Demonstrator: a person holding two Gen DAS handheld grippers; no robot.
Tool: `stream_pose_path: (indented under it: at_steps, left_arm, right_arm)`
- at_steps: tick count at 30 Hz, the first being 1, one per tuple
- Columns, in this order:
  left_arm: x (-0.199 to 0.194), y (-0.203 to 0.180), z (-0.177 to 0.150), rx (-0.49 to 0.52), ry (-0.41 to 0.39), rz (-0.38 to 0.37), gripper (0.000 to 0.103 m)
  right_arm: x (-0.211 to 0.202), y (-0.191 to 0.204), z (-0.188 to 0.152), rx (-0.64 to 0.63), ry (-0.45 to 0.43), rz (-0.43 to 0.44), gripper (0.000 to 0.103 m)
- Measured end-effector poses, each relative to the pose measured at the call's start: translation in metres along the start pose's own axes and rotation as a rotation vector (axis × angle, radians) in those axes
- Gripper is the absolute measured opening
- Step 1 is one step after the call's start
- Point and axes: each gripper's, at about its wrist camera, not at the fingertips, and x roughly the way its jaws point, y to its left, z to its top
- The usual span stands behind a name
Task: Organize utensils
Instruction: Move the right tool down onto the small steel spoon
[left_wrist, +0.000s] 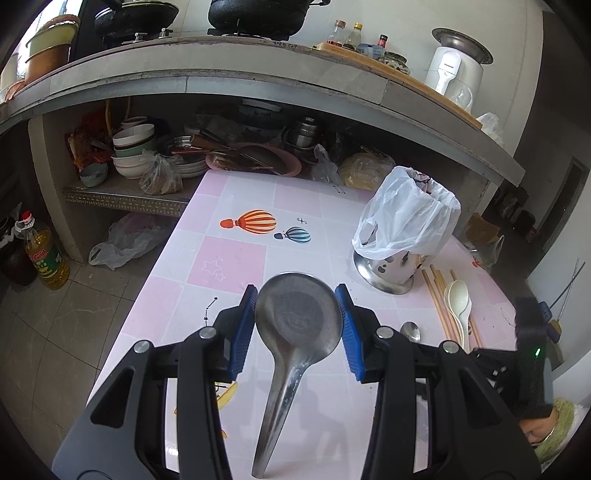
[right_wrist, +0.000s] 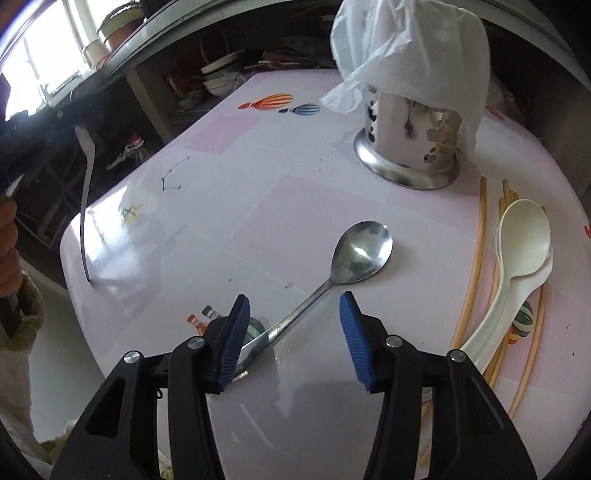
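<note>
My left gripper (left_wrist: 297, 306) is shut on the bowl of a large metal spoon (left_wrist: 295, 317), whose handle slants down toward the camera. In the right wrist view that handle (right_wrist: 85, 206) rests its tip near the table's left edge. My right gripper (right_wrist: 293, 314) hangs open over a small metal spoon (right_wrist: 362, 251) lying on the pink table (right_wrist: 258, 206). The small spoon's handle runs under the left finger, and the pads do not press it. A perforated steel utensil holder (right_wrist: 406, 162) stands behind, draped with a white plastic bag (right_wrist: 406, 44).
White plastic spoons (right_wrist: 524, 240) and several wooden chopsticks (right_wrist: 476, 258) lie at the table's right side. Beyond the table is a shelf with stacked bowls (left_wrist: 133, 151) and plates. An oil bottle (left_wrist: 46, 254) stands on the floor at left.
</note>
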Motion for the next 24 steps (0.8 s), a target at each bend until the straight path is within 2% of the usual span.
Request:
stream_pose_path:
  at_steps: [3, 7, 15, 20, 24]
  left_arm:
    - [0.001, 0.000, 0.000, -0.001, 0.001, -0.001, 0.041]
    - [0.001, 0.000, 0.000, -0.001, 0.001, -0.002, 0.041]
    - [0.004, 0.001, -0.001, -0.012, 0.007, 0.001, 0.041]
    - [0.006, 0.002, -0.001, -0.013, 0.009, 0.002, 0.041]
    - [0.008, 0.002, -0.001, -0.015, 0.013, 0.003, 0.041]
  right_arm:
    - [-0.002, -0.011, 0.014, 0.068, -0.002, -0.014, 0.055]
    - [0.017, -0.025, 0.032, 0.130, 0.041, -0.080, 0.055]
    - [0.049, -0.025, 0.048, 0.136, 0.076, -0.171, 0.055]
    - [0.056, -0.014, 0.049, 0.093, 0.059, -0.241, 0.048]
    - [0.057, -0.009, 0.048, 0.085, 0.039, -0.239, 0.038]
